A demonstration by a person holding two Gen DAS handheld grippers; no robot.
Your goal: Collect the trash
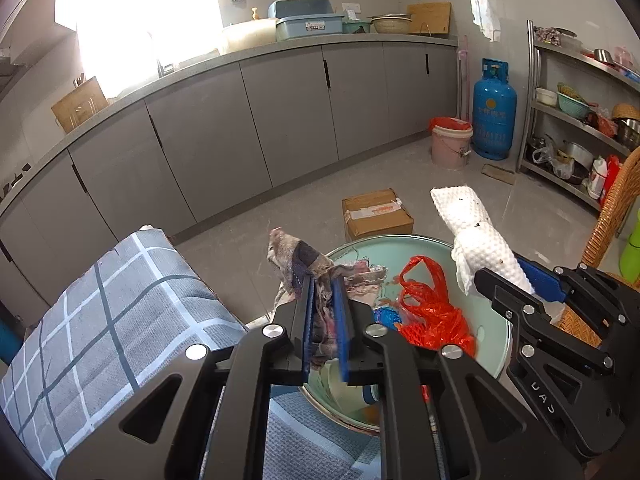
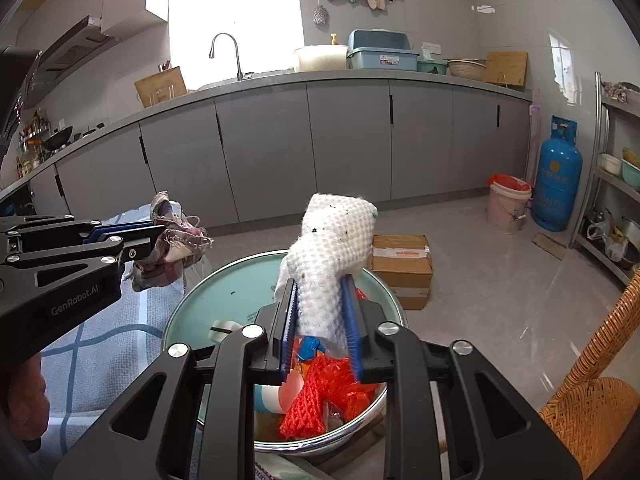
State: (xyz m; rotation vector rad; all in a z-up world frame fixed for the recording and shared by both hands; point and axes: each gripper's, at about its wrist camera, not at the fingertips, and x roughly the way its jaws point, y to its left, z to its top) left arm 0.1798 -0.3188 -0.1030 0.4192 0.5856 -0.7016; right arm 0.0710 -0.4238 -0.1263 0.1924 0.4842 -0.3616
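Note:
My left gripper [image 1: 323, 285] is shut on a frayed, patterned rag [image 1: 296, 258], which sticks up past its blue pads. In the right wrist view the same gripper [image 2: 157, 235] holds the rag [image 2: 176, 240] out at the left. My right gripper [image 2: 320, 285] is shut on a white foam net sheet [image 2: 336, 232] that stands upright between its pads; the left wrist view has this sheet [image 1: 468, 224] on its right side. Both grippers hover over a round teal basin [image 2: 224, 276] with a metal rim. Inside the basin lie a red net bag [image 2: 320, 392] and other scraps.
A cardboard box [image 1: 376, 212] sits on the floor beyond the basin. Farther back stand a pink bucket [image 1: 450, 146] and a blue gas cylinder [image 1: 494, 112]. A wicker chair [image 2: 592, 392] is at the right, a grey checked cloth [image 1: 120, 300] at the left. Grey cabinets line the back.

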